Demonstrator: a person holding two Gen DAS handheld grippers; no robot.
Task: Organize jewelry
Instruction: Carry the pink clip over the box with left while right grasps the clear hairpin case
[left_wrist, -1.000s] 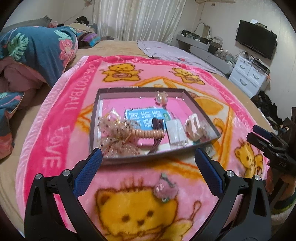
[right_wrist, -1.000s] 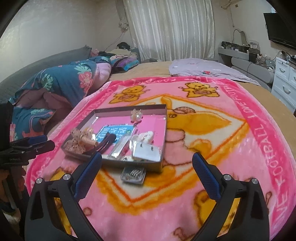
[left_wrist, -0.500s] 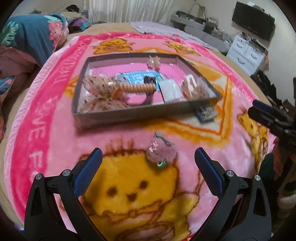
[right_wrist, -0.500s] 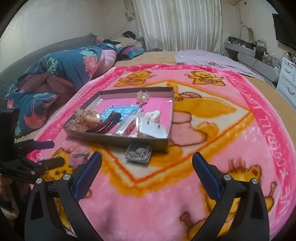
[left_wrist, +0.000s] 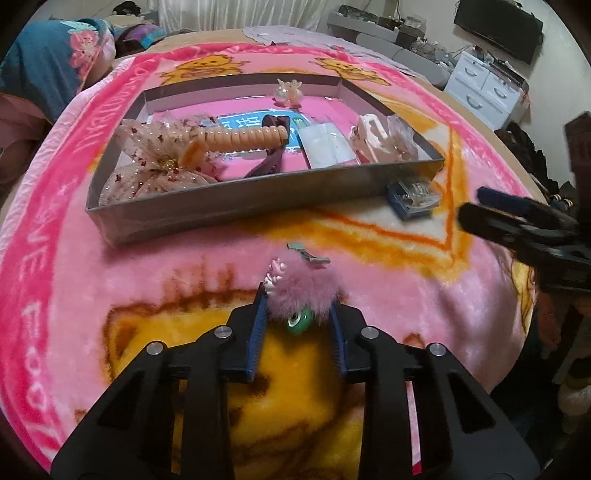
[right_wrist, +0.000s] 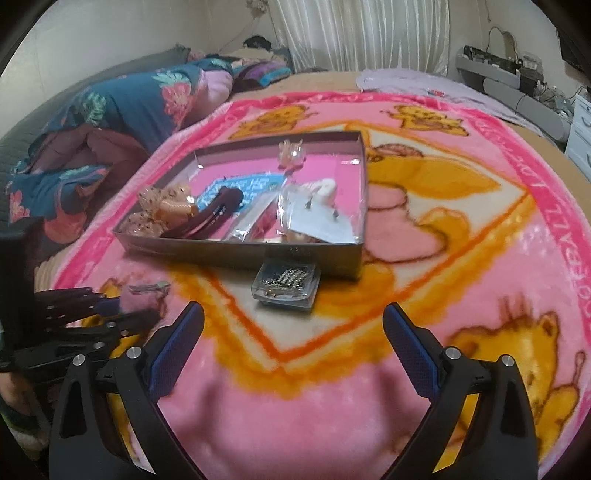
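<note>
1. Pink bear-print blanket covers the bed; curtains and white drawers stand behind
2. Left hand-held gripper is nearly closed, its pads clamping a fluffy pink hair clip on the blanket, just before the grey tray's near wall
3. Right hand-held gripper hangs wide apart, holding nothing, near a clear box of clips
4. Blanket border lettering partly reads "FOOTBALL"

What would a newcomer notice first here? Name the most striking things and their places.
The left gripper is closed on a fluffy pink hair clip on the pink bear blanket. Behind it sits a grey tray full of hair accessories, with a small clear box just outside its front wall.
</note>
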